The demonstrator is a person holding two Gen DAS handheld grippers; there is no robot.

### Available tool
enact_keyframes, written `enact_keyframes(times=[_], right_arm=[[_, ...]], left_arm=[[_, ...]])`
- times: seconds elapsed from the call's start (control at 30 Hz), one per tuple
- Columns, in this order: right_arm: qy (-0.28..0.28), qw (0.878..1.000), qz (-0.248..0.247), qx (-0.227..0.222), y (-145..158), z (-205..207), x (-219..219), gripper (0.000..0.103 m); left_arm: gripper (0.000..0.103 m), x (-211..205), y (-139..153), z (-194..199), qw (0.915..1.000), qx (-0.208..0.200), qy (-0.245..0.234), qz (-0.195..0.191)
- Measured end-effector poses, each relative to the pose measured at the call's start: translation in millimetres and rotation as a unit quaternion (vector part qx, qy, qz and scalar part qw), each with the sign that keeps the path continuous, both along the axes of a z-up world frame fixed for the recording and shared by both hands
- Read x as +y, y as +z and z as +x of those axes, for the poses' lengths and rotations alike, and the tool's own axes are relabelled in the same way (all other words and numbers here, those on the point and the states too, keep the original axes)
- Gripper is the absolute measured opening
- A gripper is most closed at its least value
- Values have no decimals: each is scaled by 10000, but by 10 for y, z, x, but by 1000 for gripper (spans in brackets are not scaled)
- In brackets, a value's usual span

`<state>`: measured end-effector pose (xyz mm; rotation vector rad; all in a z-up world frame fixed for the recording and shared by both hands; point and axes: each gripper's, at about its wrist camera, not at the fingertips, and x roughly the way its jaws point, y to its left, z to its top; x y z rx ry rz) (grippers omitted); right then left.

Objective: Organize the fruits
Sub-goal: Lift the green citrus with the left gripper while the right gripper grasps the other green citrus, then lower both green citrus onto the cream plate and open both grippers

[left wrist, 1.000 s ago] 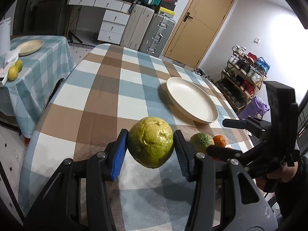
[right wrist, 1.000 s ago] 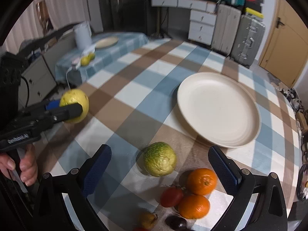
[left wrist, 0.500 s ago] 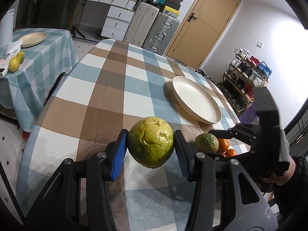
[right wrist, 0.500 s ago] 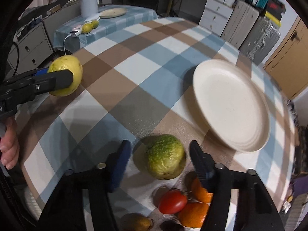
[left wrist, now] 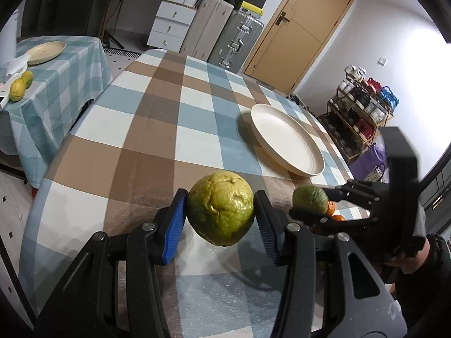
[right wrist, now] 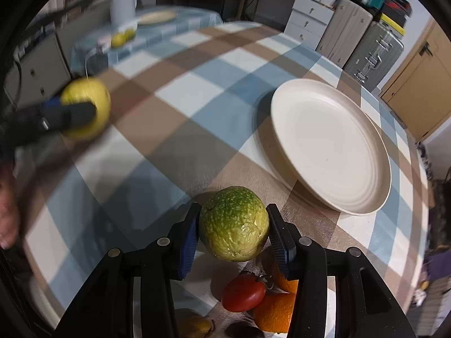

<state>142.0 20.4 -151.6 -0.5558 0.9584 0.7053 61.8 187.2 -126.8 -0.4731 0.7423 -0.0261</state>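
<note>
Your left gripper (left wrist: 221,219) pinches a yellow-green guava (left wrist: 220,208) between its blue pads, held above the checked tablecloth (left wrist: 157,129) on the near side of the cream plate (left wrist: 284,140). Your right gripper (right wrist: 234,239) clamps a greener, rough-skinned guava (right wrist: 234,226), also lifted, just in front of the plate's near rim. Below that guava, on the cloth, lie a red tomato (right wrist: 243,295) touching two oranges (right wrist: 274,312), farther from the plate than either guava. The plate carries no fruit.
</note>
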Motion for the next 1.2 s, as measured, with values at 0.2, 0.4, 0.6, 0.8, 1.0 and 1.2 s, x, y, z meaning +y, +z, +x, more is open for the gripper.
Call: enact_keyframes(times=[0.2,0.4,0.6,0.8,1.0,1.2], right_arm=[[-132,9950,963,208,238,64,-194,47],[-271,9876,1538,151,469,140,-498,47],[-541,9787,1978,69,719,403,-869,47],[-735,9733,2173,-99,938,860,-1055,47],[-833,9672,2399,-113,904,1323,-1077,47],[-777,9662,2457,73,569,1700,-974,47]], left_arm=[[45,-177,127,157,9996,-9,-159,231],[45,-370,287,458,9986,-60,-400,332],[45,-543,526,1015,9977,-202,-553,323],[45,-706,680,1748,9964,-155,-755,343],[45,-862,609,2364,9942,21,-970,458],[45,-945,344,2821,9917,284,-1188,390]])
